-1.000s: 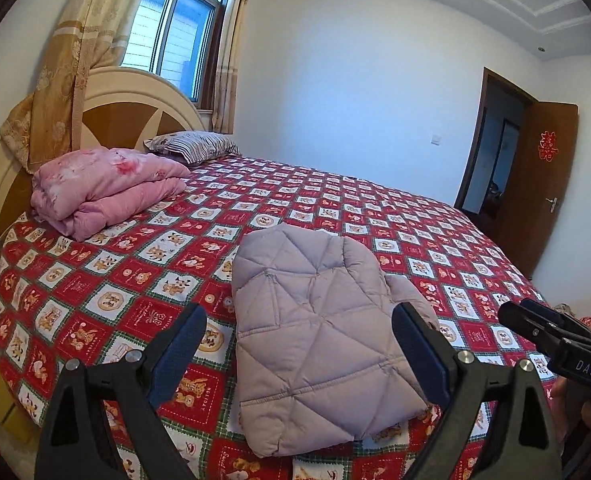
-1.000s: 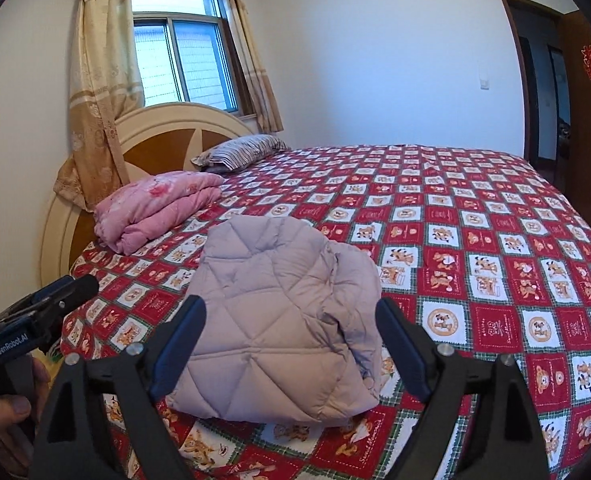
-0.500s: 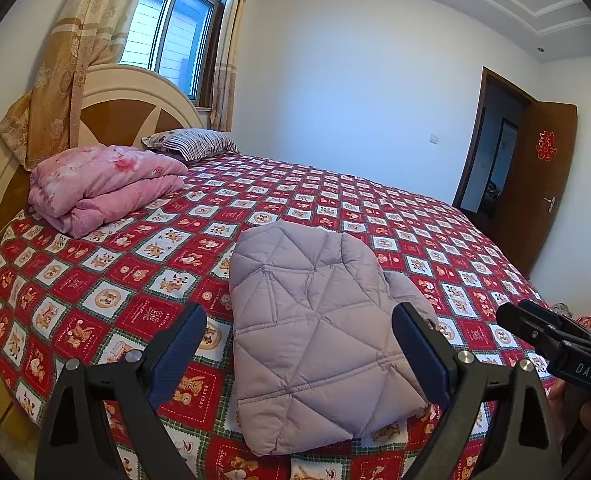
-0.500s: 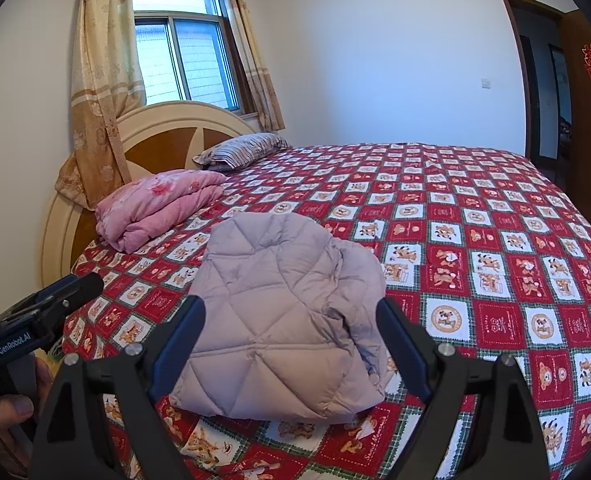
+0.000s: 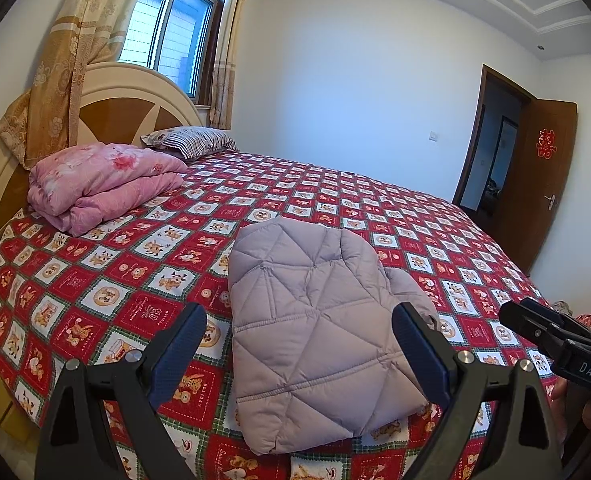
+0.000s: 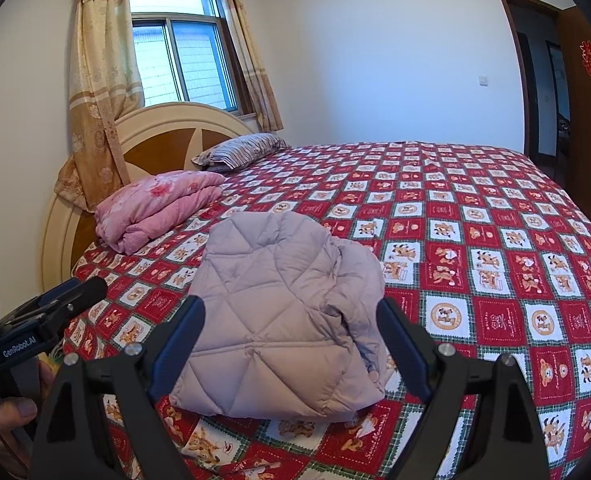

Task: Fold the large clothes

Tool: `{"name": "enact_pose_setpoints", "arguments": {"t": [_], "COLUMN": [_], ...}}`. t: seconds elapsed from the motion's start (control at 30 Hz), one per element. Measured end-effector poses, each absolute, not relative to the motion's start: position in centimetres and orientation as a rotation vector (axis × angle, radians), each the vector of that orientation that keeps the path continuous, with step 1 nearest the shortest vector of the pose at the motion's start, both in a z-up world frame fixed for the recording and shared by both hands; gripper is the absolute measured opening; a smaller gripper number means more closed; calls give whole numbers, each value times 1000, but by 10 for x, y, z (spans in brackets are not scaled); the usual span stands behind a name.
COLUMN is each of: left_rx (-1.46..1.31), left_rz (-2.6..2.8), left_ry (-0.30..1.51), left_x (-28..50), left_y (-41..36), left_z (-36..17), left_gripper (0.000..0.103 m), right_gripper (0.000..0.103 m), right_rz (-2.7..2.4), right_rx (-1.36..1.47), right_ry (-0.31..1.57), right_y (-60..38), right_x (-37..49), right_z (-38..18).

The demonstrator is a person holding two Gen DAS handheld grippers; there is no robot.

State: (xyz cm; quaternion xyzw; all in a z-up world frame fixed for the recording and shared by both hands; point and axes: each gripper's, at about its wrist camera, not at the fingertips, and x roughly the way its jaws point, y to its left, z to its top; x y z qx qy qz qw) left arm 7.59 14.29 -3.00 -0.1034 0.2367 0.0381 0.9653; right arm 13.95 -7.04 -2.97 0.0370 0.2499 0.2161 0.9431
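A pale lilac quilted puffer jacket [image 5: 315, 332] lies folded into a compact bundle near the front edge of the bed [image 5: 107, 304]; it also shows in the right wrist view [image 6: 283, 316]. My left gripper [image 5: 299, 344] is open and empty, held back from the jacket, above the bed's front edge. My right gripper [image 6: 291, 336] is open and empty, also short of the jacket. Each gripper shows at the edge of the other's view: the right gripper [image 5: 551, 340] and the left gripper [image 6: 43, 320].
A folded pink quilt [image 5: 103, 184] and a striped pillow [image 5: 193, 142] lie by the round headboard [image 5: 127, 108]. The bedspread is red with bear patches. A window with curtains [image 6: 175, 56] is behind. A brown door [image 5: 547, 184] stands open at right.
Both views have drifted back and slightly up, so the jacket sits a little farther from the fingers. The jacket has not moved. Both grippers stay open.
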Motion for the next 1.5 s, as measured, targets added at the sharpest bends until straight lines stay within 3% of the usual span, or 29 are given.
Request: {"name": "enact_pose_setpoints", "arguments": {"t": [1.5], "left_rx": [-164], "left_rz": [119], "left_ry": [512], "left_x": [84], "left_y": [135], "left_z": [-36], "left_gripper": [94], "right_gripper": [90], "right_rz": [433], "right_rx": [70], "right_ry": [487], "right_y": [-70], "right_x": [136], "right_z": [-27]}}
